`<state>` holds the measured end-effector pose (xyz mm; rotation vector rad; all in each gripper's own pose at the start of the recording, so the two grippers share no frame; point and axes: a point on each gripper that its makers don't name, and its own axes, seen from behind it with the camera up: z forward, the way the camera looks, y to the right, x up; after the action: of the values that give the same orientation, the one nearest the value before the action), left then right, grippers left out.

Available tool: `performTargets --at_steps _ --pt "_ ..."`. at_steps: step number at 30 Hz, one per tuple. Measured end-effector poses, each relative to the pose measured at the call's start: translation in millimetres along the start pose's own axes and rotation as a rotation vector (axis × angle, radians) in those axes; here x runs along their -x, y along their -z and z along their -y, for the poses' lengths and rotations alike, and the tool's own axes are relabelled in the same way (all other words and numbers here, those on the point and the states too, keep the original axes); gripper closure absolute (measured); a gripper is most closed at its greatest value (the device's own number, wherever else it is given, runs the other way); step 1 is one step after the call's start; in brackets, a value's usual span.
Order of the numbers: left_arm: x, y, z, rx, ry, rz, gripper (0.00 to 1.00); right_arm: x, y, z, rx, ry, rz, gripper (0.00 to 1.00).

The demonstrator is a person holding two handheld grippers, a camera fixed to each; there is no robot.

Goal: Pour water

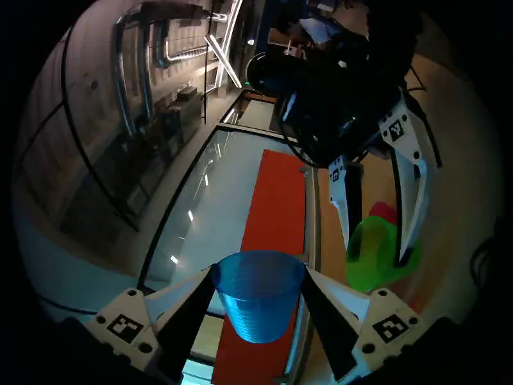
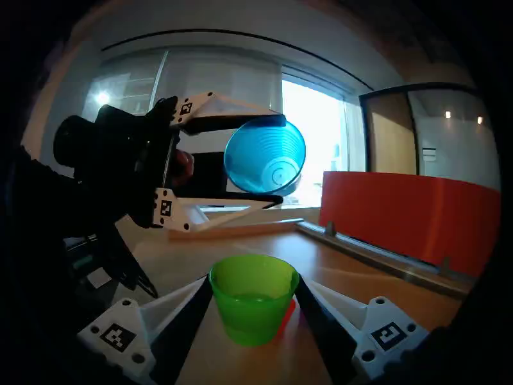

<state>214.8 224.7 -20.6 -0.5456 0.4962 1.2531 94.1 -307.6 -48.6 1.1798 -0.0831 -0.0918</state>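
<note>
The left gripper (image 1: 258,279) is rolled sideways, its fingers pinching the blue cup (image 1: 260,308), which is tipped at 12 o'clock above the green cup (image 2: 253,308). The right gripper (image 2: 253,289) is level and pinches that cup upright; it seems to hold a little water.

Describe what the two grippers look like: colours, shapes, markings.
The left gripper and the right gripper each have two tapering white fingers lined with black pads. Every finger carries a square black-and-white marker. Behind the fingers sits a bulky black body with dark cables.
</note>
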Motion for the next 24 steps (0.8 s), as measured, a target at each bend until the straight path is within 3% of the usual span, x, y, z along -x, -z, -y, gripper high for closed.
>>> performTargets --at_steps 12,24 --pt "16 1.5 5.9 -0.028 0.316 0.006 0.12 -7 6.4 0 0.008 -0.002 -0.013 0.08" --pt "30 -1.5 7.2 -0.028 0.723 0.015 0.12 -15 11.8 0 0.018 -0.007 -0.029 0.08"
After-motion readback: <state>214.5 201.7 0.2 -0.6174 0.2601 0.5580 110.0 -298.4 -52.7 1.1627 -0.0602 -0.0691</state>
